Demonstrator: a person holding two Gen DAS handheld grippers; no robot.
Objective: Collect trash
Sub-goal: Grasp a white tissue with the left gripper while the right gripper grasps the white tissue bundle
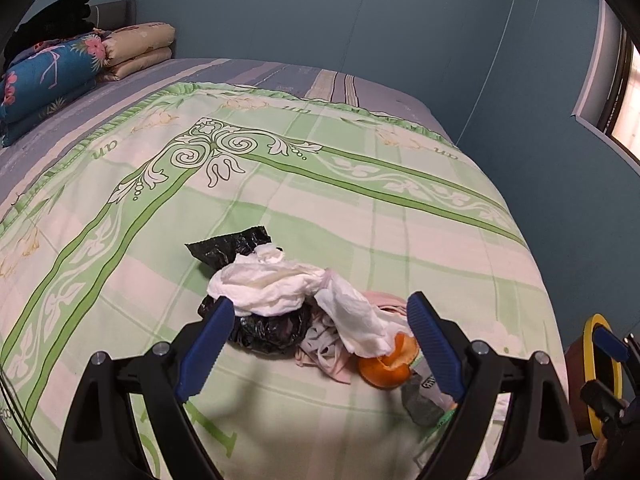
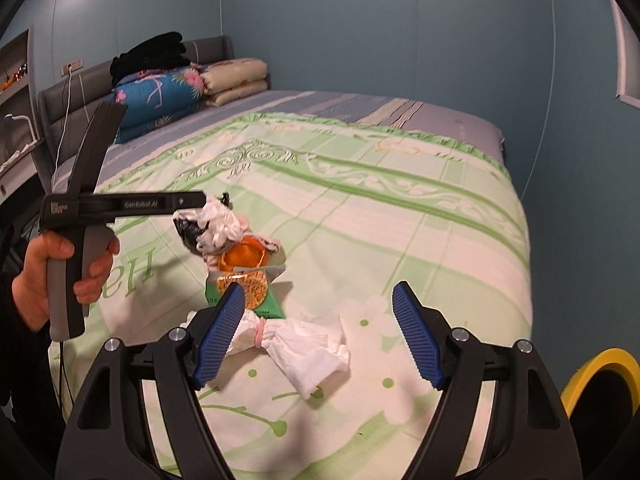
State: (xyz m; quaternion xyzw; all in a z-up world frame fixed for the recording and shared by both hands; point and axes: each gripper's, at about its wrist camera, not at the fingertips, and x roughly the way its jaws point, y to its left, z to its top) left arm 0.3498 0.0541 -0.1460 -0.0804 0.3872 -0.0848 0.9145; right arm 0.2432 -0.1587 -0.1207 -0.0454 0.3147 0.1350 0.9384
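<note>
A heap of trash lies on the green patterned bedspread [image 1: 280,184]: crumpled white tissues [image 1: 276,284], a black plastic bag [image 1: 264,330], orange peel [image 1: 390,362] and a grey wrapper [image 1: 420,398]. My left gripper [image 1: 320,316] hangs open just above the heap, its blue pads on either side of the pile and touching nothing. In the right wrist view my right gripper [image 2: 318,298] is open over a white tissue tied with a pink band [image 2: 296,340]. Behind that sit a green snack packet [image 2: 256,292] and the orange peel [image 2: 244,256]. A hand [image 2: 48,276] holds the left gripper's handle at the left.
Folded quilts, blue floral [image 2: 160,92] and beige [image 2: 236,78], are stacked at the grey headboard [image 2: 72,92] with black cloth on top. A yellow-rimmed bin [image 2: 600,384] stands beside the bed at the lower right. Blue walls surround the bed, with a window [image 1: 628,100] at the right.
</note>
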